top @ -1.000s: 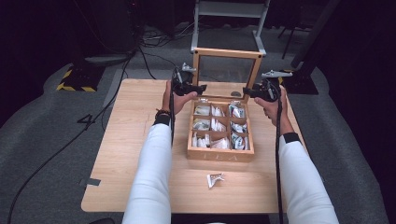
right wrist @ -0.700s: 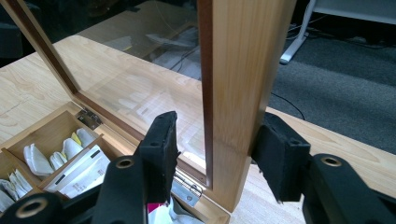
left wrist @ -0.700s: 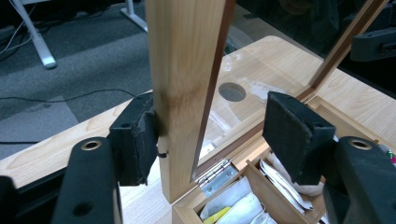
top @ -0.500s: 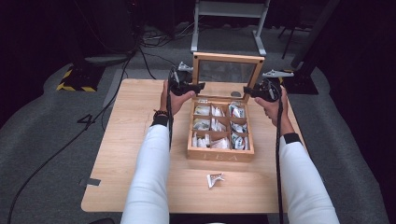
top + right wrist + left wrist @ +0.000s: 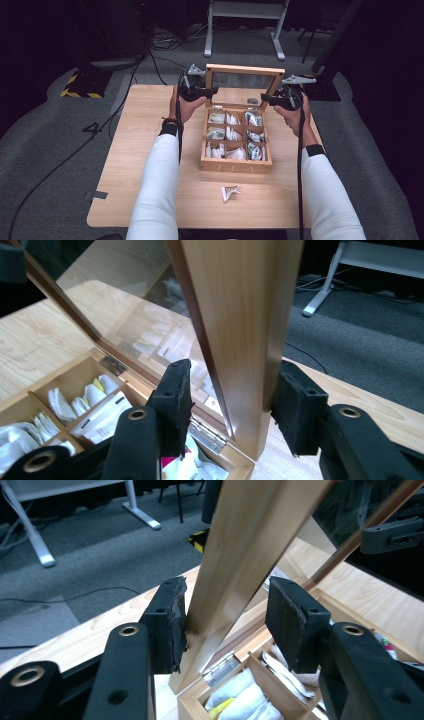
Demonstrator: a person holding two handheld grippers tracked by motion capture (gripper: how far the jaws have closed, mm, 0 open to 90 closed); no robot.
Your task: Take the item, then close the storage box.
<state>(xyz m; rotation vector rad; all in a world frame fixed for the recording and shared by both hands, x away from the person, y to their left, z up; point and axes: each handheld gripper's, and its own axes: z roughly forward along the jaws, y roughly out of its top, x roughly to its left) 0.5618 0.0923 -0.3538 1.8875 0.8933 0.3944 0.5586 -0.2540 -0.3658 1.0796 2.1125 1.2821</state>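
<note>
A wooden compartment box [image 5: 236, 165] with several tea packets [image 5: 225, 134] stands on the table, its glass lid [image 5: 245, 70] raised. My left gripper [image 5: 210, 91] straddles the lid's left frame [image 5: 235, 555]. Its jaws have just been closing around that frame; in the left gripper view [image 5: 226, 597] one pad touches the wood and the other stands off it. My right gripper [image 5: 267, 98] straddles the lid's right frame [image 5: 245, 315]. In the right gripper view [image 5: 235, 377] the outer pad rests against the wood, and a gap shows on the glass side.
One loose tea packet [image 5: 230, 192] lies on the wooden table [image 5: 145, 150] in front of the box. Cables [image 5: 60, 165] trail over the grey floor at the left. A white stand [image 5: 245, 20] is beyond the table's far edge.
The lid's top edge has come lower, tilting toward the box. The left jaws have narrowed around the frame. Both hands stay at the lid's sides.
</note>
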